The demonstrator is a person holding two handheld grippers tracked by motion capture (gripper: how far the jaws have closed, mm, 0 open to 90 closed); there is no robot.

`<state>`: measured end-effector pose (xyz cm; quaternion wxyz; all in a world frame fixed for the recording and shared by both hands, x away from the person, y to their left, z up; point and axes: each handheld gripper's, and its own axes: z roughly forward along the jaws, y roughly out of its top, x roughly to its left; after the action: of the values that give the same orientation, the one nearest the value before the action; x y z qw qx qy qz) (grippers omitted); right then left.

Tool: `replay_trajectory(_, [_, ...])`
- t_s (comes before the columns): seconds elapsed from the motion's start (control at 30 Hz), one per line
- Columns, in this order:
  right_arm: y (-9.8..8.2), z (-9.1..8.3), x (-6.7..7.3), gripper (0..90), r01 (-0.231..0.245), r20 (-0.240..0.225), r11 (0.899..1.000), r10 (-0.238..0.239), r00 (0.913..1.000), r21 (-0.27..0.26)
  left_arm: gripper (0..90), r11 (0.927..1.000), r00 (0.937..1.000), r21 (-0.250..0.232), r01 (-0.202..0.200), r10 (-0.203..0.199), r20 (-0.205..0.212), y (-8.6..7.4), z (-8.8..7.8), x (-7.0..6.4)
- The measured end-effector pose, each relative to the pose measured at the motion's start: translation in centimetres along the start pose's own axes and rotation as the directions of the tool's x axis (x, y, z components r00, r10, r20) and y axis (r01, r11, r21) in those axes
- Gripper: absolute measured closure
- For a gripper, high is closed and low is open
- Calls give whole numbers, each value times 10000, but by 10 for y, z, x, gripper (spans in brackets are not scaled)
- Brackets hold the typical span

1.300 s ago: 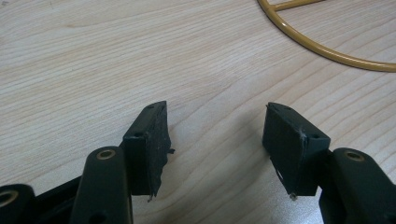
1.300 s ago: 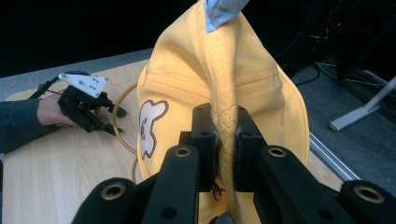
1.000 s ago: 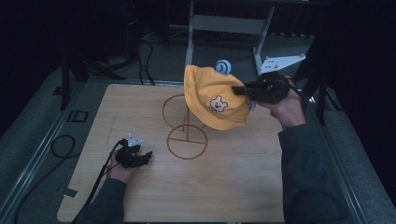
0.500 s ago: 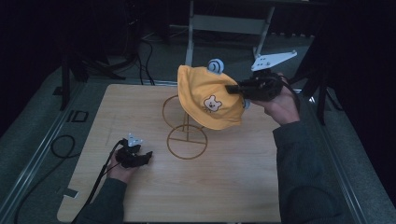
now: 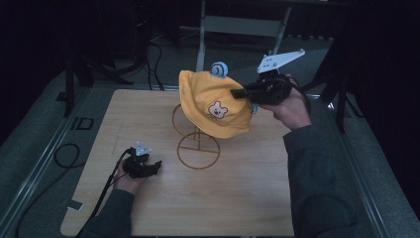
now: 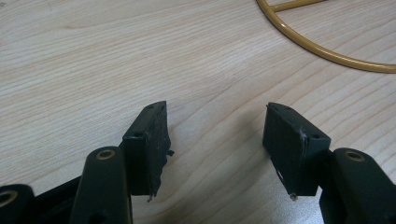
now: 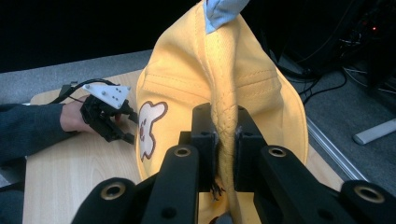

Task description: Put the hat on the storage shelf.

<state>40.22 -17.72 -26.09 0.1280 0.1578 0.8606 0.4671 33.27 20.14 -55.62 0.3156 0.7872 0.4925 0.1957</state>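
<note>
A yellow child's hat (image 5: pixel 213 106) with a bear patch and blue ears hangs in the air over a gold wire stand (image 5: pixel 197 144) in the middle of the wooden table. My right gripper (image 5: pixel 238 93) is shut on a fold of the hat's edge; in the right gripper view the yellow hat (image 7: pixel 219 84) is pinched between the right gripper's (image 7: pixel 219 128) black pads. My left gripper (image 5: pixel 154 166) rests low on the table to the left of the stand's round base. Its jaws stand open over bare wood in the left gripper view (image 6: pixel 215 133), with the stand's ring (image 6: pixel 322 46) beyond.
The wooden table (image 5: pixel 148 119) has dark floor and cables around it. A grey metal frame leg (image 5: pixel 200 44) stands behind the table. A cable (image 5: pixel 106 191) trails from the left gripper toward the table's front left.
My right hand has carried the hat a little to the left and slightly up, over the stand. The left gripper has stayed in place.
</note>
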Motion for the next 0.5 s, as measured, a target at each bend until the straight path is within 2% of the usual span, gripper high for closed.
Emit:
replay_trajectory(0.27, [8, 10, 4, 824, 144, -137, 9997, -142, 9998, 174, 411, 10000, 10000, 9, -9, 9, -5, 0, 0, 0])
replay_trajectory(0.5, [14, 21, 6, 822, 282, -224, 9981, -270, 9994, 541, 411, 10000, 10000, -2, 0, 0, -13, 0, 0, 0])
